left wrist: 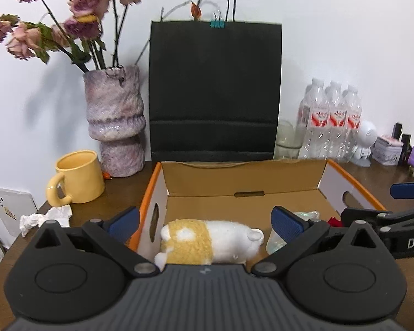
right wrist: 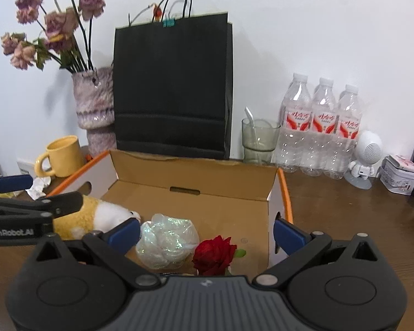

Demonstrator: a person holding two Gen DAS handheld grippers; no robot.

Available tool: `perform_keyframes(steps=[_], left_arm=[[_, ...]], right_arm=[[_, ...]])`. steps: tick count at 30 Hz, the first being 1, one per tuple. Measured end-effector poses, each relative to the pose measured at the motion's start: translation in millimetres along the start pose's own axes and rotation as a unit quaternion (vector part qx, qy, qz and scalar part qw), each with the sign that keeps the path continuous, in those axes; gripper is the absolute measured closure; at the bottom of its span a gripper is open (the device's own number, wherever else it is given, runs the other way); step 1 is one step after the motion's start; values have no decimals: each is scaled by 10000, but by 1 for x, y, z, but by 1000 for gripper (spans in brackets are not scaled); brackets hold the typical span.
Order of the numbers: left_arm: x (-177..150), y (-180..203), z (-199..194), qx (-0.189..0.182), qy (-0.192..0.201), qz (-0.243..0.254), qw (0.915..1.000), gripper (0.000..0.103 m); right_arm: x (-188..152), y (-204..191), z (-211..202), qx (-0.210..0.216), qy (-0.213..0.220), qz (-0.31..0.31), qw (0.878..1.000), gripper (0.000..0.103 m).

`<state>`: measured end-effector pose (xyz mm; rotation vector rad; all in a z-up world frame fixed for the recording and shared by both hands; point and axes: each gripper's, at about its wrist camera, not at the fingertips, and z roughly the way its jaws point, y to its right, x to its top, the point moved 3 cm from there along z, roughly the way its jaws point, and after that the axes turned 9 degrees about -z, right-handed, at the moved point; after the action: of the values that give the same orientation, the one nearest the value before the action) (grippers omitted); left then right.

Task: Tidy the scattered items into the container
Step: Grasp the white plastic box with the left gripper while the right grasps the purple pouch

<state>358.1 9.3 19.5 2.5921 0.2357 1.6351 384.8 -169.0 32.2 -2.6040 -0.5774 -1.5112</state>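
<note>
An open cardboard box (left wrist: 243, 176) with orange edges stands on the brown table; it also shows in the right wrist view (right wrist: 196, 171). A yellow and white plush toy (left wrist: 209, 241) lies inside at its left; it also shows in the right wrist view (right wrist: 96, 216). A crumpled iridescent plastic wrap (right wrist: 167, 241) and a red rose (right wrist: 214, 255) lie inside too. My left gripper (left wrist: 205, 223) is open above the plush, holding nothing. My right gripper (right wrist: 207, 231) is open above the wrap and rose, holding nothing. A crumpled white paper (left wrist: 45, 218) lies on the table left of the box.
A yellow mug (left wrist: 77, 178), a purple vase (left wrist: 116, 121) of dried roses and a black paper bag (left wrist: 215, 91) stand behind the box. Water bottles (right wrist: 321, 125), a glass (right wrist: 259, 140), a white robot figure (right wrist: 365, 158) and a tin (right wrist: 400, 175) stand at right.
</note>
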Motion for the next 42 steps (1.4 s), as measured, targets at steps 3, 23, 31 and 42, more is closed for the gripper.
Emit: perform_keyframes(steps=[3, 23, 31, 42], left_arm=[[-3, -4, -14, -12, 14, -38, 10000, 0], [-85, 7, -21, -247, -832, 28, 9962, 0], [-88, 7, -15, -423, -931, -122, 9947, 0], [-95, 6, -13, -299, -1014, -388, 9936, 20]], right_arm=[[-5, -1, -15, 1, 16, -23, 10000, 0], [-92, -73, -42, 303, -726, -588, 9952, 0], [-96, -76, -38, 340, -734, -611, 9948, 19], [-98, -69, -42, 413, -664, -381, 9962, 61]])
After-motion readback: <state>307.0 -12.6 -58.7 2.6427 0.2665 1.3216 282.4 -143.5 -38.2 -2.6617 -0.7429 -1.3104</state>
